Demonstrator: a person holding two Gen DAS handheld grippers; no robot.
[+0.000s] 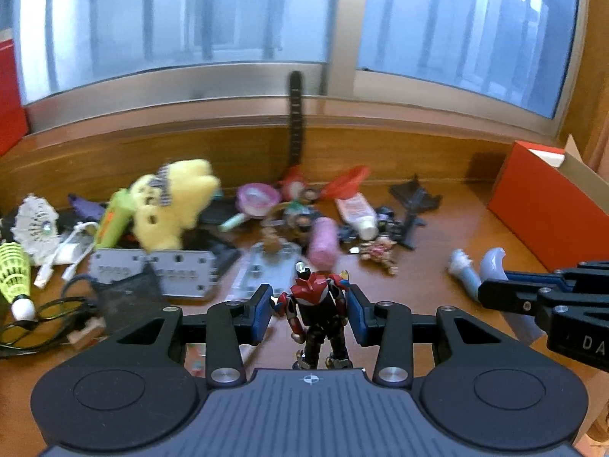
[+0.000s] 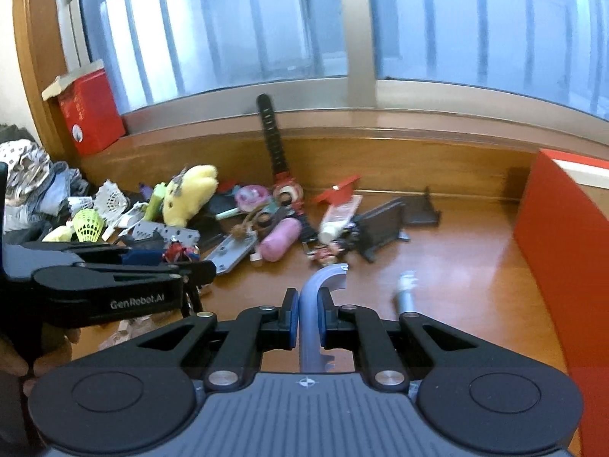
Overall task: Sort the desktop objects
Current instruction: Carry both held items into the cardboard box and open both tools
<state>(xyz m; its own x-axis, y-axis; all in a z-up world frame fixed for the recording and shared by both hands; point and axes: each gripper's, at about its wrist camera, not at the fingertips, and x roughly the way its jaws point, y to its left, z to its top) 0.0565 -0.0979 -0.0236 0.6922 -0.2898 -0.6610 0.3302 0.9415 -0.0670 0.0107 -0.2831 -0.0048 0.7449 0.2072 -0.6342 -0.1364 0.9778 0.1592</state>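
Note:
My left gripper (image 1: pixel 310 310) is shut on a red and black robot figure (image 1: pixel 318 304), held upright between the blue pads above the wooden desk (image 1: pixel 437 297). My right gripper (image 2: pixel 304 312) is shut on a pale blue curved plastic piece (image 2: pixel 316 297) that hooks to the right above the jaws. The right gripper also shows in the left wrist view (image 1: pixel 495 293) at the right, with the blue piece (image 1: pixel 493 264) in it. The left gripper shows in the right wrist view (image 2: pixel 198 266) at the left, holding the figure (image 2: pixel 177 253).
A pile of objects lies along the back wall: yellow plush (image 1: pixel 171 202), pink cylinder (image 1: pixel 323 242), white tube (image 1: pixel 357 209), shuttlecocks (image 1: pixel 15 278), grey plates (image 1: pixel 152 266), cables (image 1: pixel 42 312). A red box (image 1: pixel 548 209) stands at the right. Another red box (image 2: pixel 89 110) sits on the window sill.

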